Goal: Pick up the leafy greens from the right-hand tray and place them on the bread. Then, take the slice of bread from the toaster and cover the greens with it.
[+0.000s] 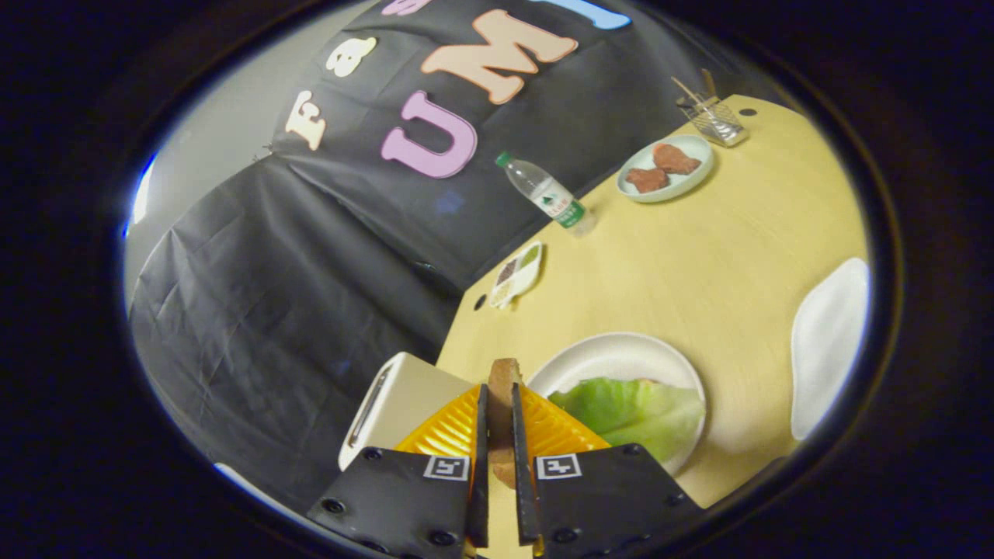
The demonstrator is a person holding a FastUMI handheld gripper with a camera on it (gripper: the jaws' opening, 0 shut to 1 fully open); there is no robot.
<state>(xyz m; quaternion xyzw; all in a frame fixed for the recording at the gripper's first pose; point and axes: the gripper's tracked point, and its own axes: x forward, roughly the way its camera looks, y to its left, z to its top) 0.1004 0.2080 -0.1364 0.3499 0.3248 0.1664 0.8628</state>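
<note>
My gripper (498,392) is shut on a slice of bread (504,375), held edge-on between the two fingers with its crust sticking out past the tips. Just left of the fingers stands the white toaster (392,404), its slot facing up. Right of the fingers is a white plate (613,357) with the leafy greens (633,407) lying on it; a bit of bread shows under the far edge of the leaf. The view is tilted.
On the yellow table (699,264) lie an empty white tray (827,341) at the right, a plate with two brown pieces (665,168), a water bottle (547,194), a small divided dish (516,273) and a wire holder (714,116) with utensils.
</note>
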